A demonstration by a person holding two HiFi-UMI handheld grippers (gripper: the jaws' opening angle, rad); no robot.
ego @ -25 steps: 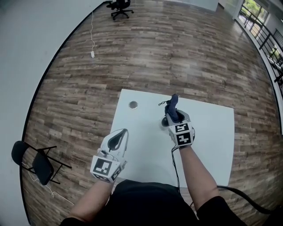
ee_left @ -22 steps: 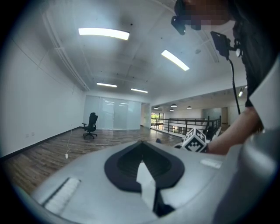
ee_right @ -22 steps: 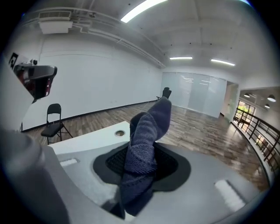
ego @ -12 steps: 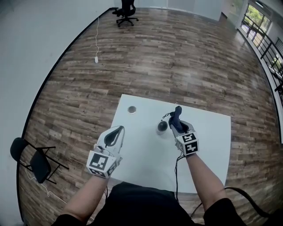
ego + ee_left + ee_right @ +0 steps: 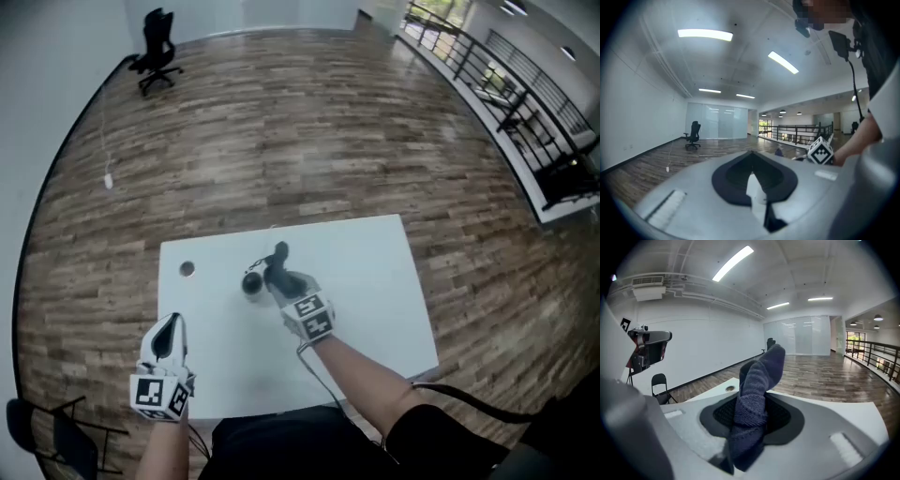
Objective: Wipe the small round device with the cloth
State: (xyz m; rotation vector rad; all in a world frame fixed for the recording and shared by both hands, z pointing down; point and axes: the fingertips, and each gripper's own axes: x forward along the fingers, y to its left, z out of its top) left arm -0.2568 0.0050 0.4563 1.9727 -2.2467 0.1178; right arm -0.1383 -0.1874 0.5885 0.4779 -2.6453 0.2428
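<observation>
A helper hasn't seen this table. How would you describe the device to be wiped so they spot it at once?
On the white table, look just left of the right gripper, which holds a dark blue cloth. The small round device is the dark, domed thing there with a thin cable, unlike the flat silvery disc farther left.
</observation>
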